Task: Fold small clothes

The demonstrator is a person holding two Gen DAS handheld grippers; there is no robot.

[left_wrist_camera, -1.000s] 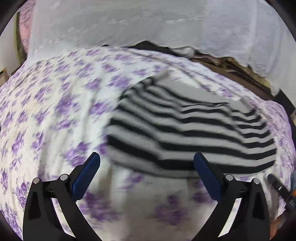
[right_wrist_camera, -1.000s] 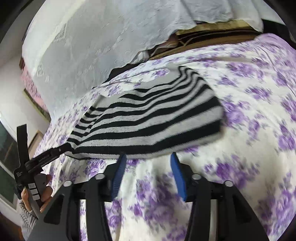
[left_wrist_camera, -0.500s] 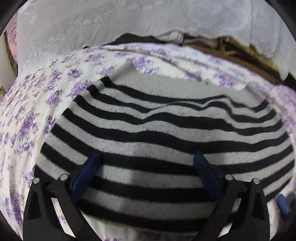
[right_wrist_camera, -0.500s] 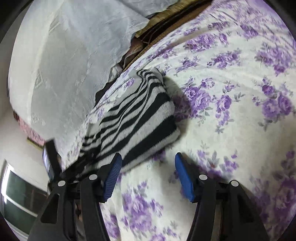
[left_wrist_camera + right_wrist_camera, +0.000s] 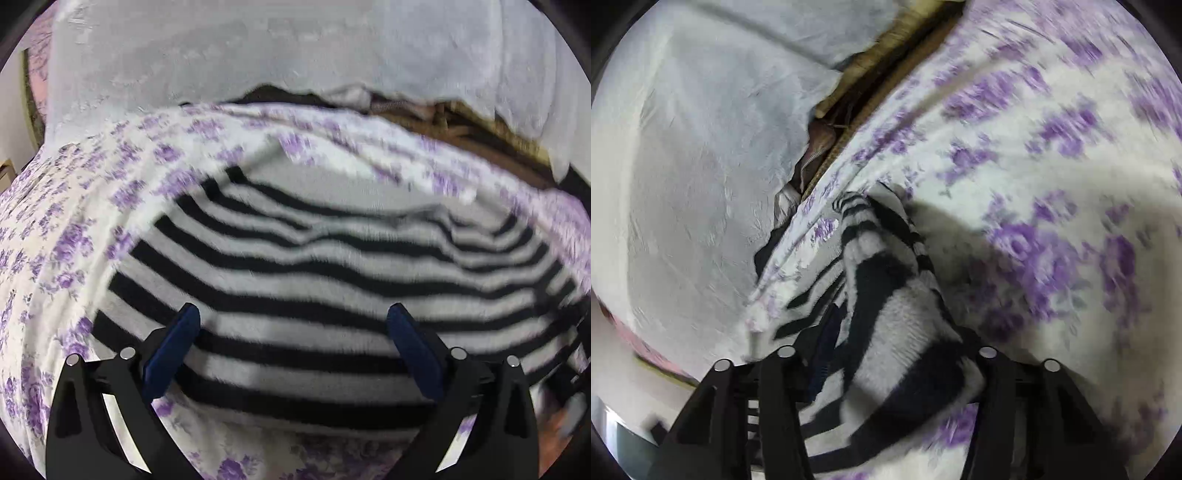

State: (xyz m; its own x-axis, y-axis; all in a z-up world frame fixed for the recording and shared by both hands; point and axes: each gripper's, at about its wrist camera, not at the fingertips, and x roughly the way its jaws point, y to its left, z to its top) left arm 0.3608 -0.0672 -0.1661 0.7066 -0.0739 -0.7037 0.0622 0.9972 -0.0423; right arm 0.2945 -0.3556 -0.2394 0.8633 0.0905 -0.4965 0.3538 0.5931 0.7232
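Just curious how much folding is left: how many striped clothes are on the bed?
1. The striped garment lies on the floral sheet, under the left gripper; its end sits between the right gripper fingers. Others may be hidden.

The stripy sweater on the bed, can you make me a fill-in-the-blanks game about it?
1. The sweater has black and ____ stripes.
2. The bedsheet under it has ____ flowers.
3. The left hand-held gripper is ____, with the sweater lying beyond its blue pads.
4. The sweater's edge sits between the fingers of the ____ hand-held gripper.

Missing words: gray, purple, open, right
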